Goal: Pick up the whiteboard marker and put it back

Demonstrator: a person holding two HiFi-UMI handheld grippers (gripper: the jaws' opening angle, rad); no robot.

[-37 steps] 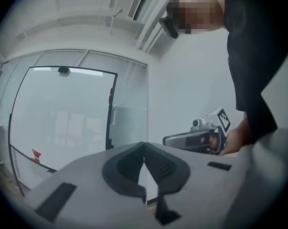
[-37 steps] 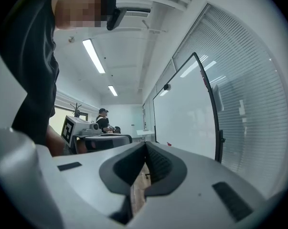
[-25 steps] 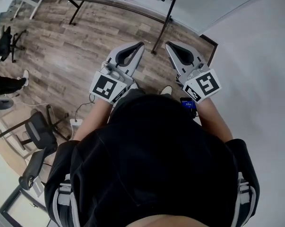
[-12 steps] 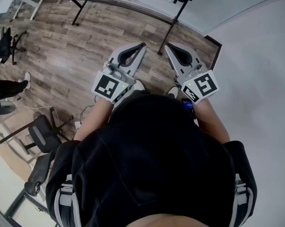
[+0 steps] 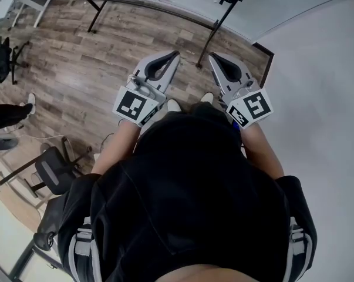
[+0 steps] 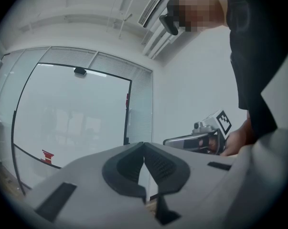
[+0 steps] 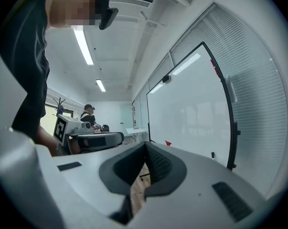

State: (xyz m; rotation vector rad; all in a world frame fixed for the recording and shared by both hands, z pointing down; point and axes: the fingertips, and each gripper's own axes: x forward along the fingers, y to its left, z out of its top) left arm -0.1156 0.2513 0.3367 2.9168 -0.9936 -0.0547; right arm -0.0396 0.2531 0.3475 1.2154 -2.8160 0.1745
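Over the wood-plank floor (image 5: pixel 77 69), both tongs hang out front at about waist height.

Change over the last second is small. The operator's shoes (image 5: pixel 174 104) swap positions and the black stand legs (image 5: pixel 219 22) of the whiteboard (image 6: pixel 72 109) drift in the head view. I read that as a step toward the board. The tongs keep their pose.

- Left tongs (image 5: pixel 174 56): clenched, tips meeting, nothing between them.
- Right tongs (image 5: pixel 212 57): same, clenched on nothing.
- Whiteboard marker: I can't pick it out in any view. A small red item (image 6: pixel 47 155) sits at the board's lower edge. It could be the marker, but it's too small to tell.

For the task, my call is that this is the approach phase and the pick hasn't started. One pair of tongs has to release before any grab.

Materials:
- Tong shells are smooth matte grey plastic, curved.
- Inner pads (image 6: pixel 160 166) are dark, ribbed and rubbery-looking, closing to a V at the tips.
- The board is glossy white in a thin black frame.
- The floor is grey-brown planks with visible grain.
- The wall (image 5: pixel 317 87) is plain, pale and matte.
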